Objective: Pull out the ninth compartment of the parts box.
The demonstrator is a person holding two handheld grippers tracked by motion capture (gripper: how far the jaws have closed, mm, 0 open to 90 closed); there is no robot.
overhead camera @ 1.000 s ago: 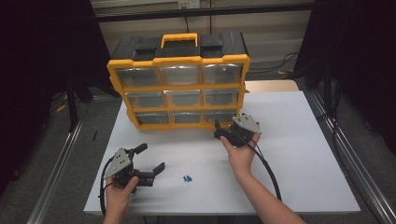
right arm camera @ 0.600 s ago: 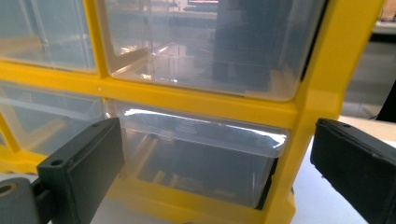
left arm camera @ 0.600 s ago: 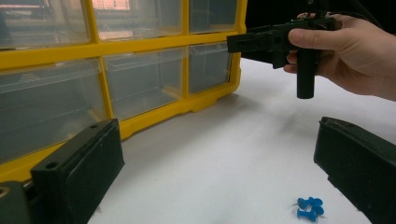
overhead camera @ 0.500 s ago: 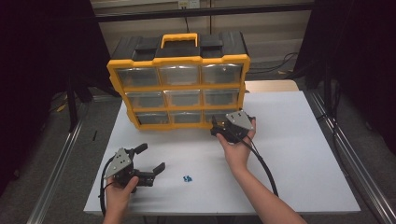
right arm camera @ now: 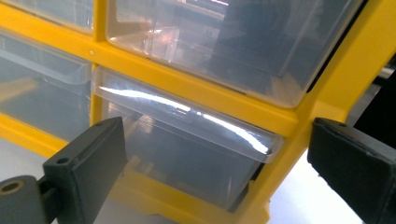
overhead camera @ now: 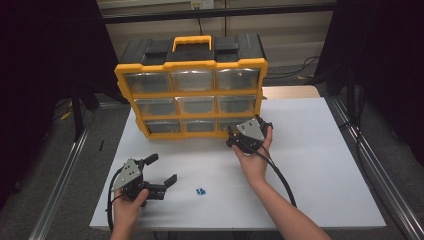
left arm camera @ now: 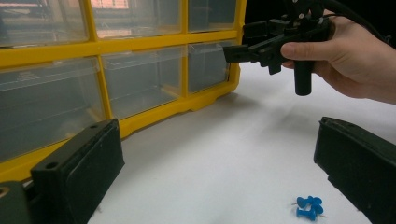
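Observation:
A yellow organizer (overhead camera: pixel 192 93) with clear drawers stands upright at the back of the white table (overhead camera: pixel 310 165). My right gripper (overhead camera: pixel 245 127) is open right in front of its bottom-right drawer (right arm camera: pixel 187 140). The drawer's clear lip lies between the spread jaws, which are not touching it. My left gripper (overhead camera: pixel 162 168) rests open near the table's front left, holding nothing. A few blue pushpins (overhead camera: pixel 201 191) lie on the table just right of it, low between the jaws in the left gripper view (left arm camera: pixel 308 207). That view also shows the right gripper (left arm camera: pixel 247 42) at the organizer's corner.
The organizer's drawers look empty through their clear fronts (left arm camera: pixel 144 84). Metal rails (overhead camera: pixel 65 170) run along both sides of the table. White table surface stretches right of the organizer (overhead camera: pixel 320 130).
My right gripper has moved a little forward and left, closer to the organizer's bottom-right drawer. The left gripper and the pushpins have stayed put.

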